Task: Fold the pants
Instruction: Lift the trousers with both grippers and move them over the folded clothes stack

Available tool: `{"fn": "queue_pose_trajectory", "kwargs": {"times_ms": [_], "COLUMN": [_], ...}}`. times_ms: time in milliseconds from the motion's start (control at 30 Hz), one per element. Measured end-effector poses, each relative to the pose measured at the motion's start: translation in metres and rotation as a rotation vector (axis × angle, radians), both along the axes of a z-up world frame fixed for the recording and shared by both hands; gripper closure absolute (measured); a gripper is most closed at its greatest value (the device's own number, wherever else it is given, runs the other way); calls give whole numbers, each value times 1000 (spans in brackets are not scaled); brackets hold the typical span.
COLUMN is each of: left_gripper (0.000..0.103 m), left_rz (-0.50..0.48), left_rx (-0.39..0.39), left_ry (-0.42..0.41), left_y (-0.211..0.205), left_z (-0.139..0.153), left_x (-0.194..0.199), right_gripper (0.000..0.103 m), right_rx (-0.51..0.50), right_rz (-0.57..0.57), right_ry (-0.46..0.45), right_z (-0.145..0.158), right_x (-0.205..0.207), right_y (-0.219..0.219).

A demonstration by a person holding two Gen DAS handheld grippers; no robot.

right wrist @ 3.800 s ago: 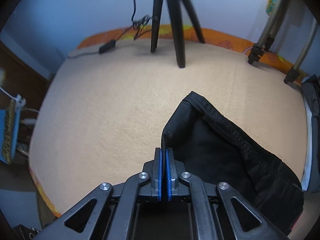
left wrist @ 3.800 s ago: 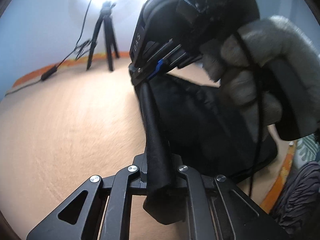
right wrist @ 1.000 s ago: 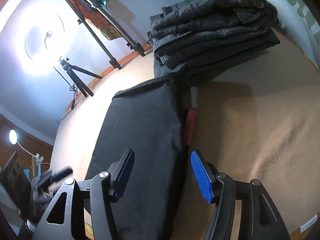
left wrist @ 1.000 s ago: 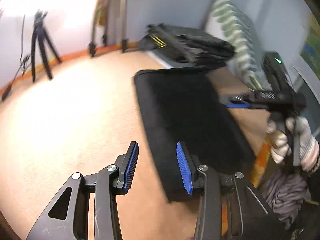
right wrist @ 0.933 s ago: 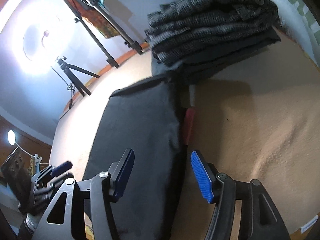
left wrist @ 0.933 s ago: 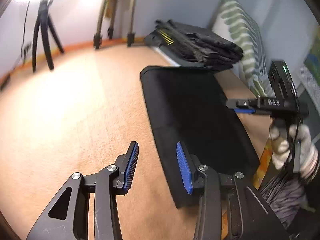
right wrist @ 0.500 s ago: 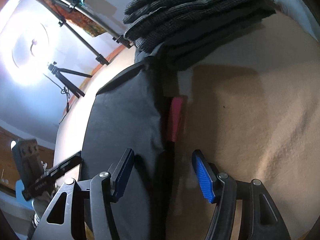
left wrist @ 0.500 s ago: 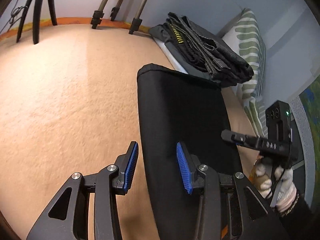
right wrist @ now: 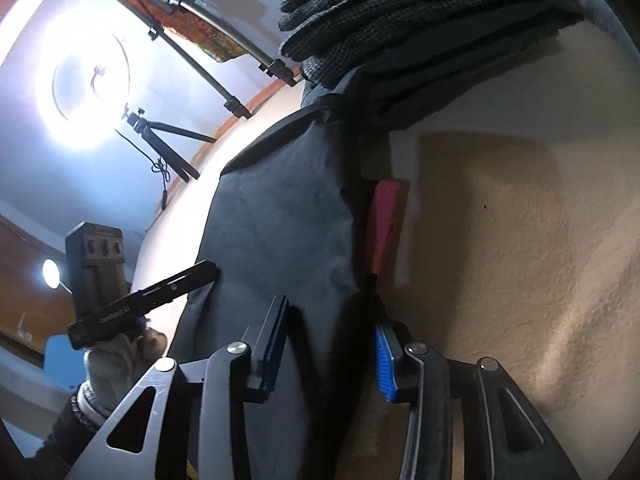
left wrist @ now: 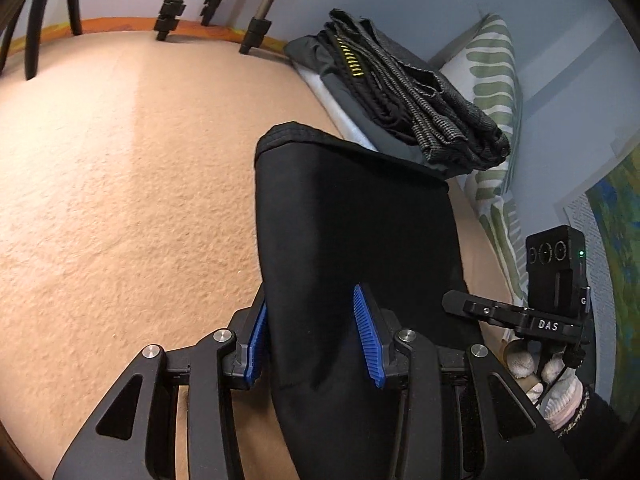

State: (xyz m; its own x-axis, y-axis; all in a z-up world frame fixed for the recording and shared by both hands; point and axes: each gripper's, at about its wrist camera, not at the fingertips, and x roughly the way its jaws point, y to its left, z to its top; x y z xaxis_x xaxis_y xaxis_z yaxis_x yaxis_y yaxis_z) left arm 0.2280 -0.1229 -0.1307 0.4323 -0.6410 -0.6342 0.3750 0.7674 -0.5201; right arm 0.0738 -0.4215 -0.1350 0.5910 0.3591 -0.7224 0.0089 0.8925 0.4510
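The black pants (left wrist: 352, 224) lie folded in a long flat strip on the beige bed cover (left wrist: 120, 184); they also show in the right wrist view (right wrist: 280, 232). My left gripper (left wrist: 310, 332) is open, its blue pads astride the strip's near left edge. My right gripper (right wrist: 328, 344) is open, its pads astride the near right edge. Each gripper shows in the other's view, the right one (left wrist: 516, 312) at the strip's right side, the left one (right wrist: 140, 300) at its left side.
A stack of folded dark and grey clothes (left wrist: 408, 92) lies just beyond the pants' far end, also in the right wrist view (right wrist: 420, 12). A green-striped pillow (left wrist: 492, 80) leans on the wall. A red object (right wrist: 384, 220) lies beside the pants. Tripod legs (left wrist: 208, 4) stand at the far edge.
Both grippers let go of the pants, which now lie flat. In the last second both open grippers moved down and forward until their pads straddle the near end's edges.
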Motion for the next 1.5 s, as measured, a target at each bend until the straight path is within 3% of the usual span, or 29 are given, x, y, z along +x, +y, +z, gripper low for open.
{"fn": "queue_pose_trajectory", "kwargs": {"times_ms": [100,233,533,733,1067,1500], "left_gripper": [72,82,94,95,96,96], "left_rz": [-1,20,31,41,62,21], "left_rx": [8,17,63,54,26,8], "left_ry": [-16,-26,-102,-128,-229,-384], "left_y": [-4,-5,-10,-6,1,-39], "left_z": [0,0,13,23,63,129], "left_x": [1,0,-13,-20,-31,-14], "right_gripper": [74,80,89,92,93,93], "right_rx": [25,-15,-63,-87,-127,-175], "right_rz": [-3,0,3,19,42,18], "right_ry": [5,-5,-53,-85,-192,-316], "right_z": [-2,1,16,26,56,132], "right_x": [2,1,-6,-10,-27,-33], "right_y": [-1,5,21,31,48,25]}}
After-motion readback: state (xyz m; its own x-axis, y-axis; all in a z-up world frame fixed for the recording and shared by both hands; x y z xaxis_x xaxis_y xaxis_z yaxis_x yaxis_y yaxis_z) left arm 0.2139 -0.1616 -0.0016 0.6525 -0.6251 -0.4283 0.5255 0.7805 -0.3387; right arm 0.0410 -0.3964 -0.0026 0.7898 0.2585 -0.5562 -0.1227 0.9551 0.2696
